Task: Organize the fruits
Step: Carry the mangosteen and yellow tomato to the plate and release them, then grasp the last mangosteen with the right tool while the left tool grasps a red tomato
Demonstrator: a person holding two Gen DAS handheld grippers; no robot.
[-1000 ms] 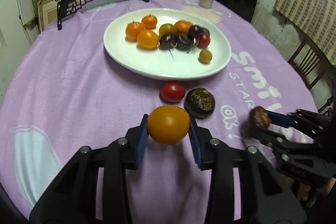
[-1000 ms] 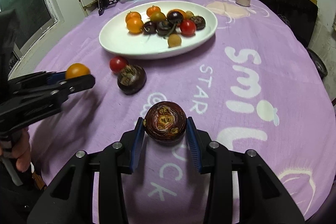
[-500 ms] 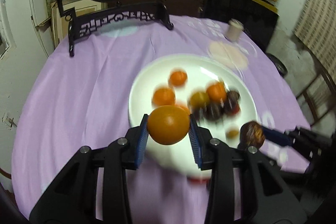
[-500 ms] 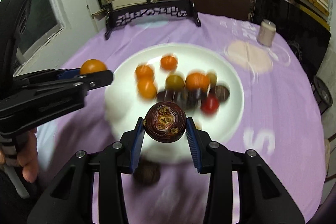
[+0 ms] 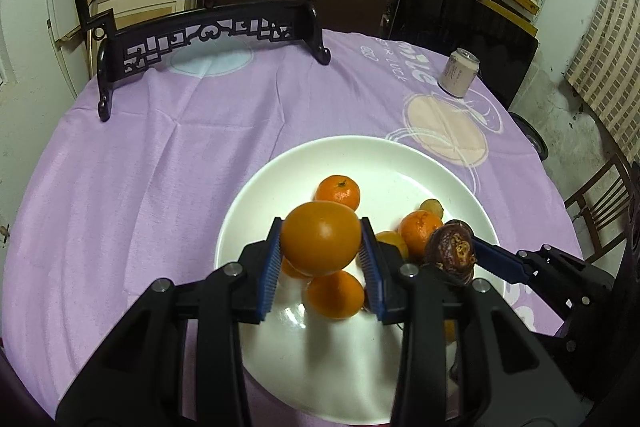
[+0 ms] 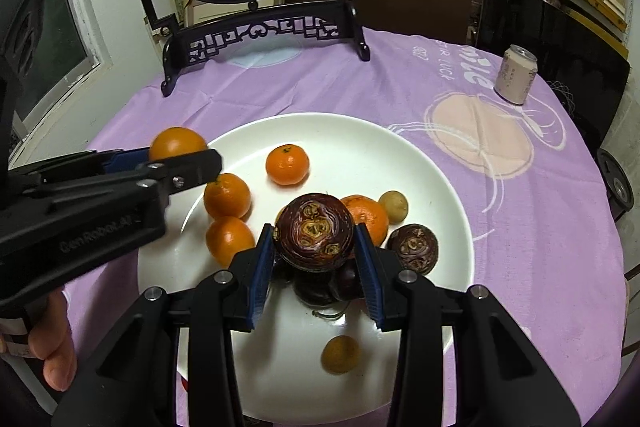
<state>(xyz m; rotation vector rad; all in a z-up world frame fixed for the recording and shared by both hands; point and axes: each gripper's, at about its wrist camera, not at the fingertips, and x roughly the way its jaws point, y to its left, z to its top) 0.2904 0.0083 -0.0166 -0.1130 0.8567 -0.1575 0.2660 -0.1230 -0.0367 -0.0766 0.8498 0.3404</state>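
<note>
Over the near half of the white plate (image 6: 400, 147) both grippers hang with fruit pinched tight; the right gripper (image 6: 314, 265) holds a dark purple passion fruit (image 6: 314, 231) directly above the dark plums (image 6: 332, 285), its like, so its release lies straight down; the left gripper (image 5: 320, 267) clasps an orange tomato (image 5: 320, 237) above the plate's left side, over the orange fruits (image 5: 335, 294) (neither touches the plate yet); farther back a lone mandarin (image 6: 287, 164) sits, then the can (image 6: 517, 74) on the purple cloth (image 5: 160, 163).
</note>
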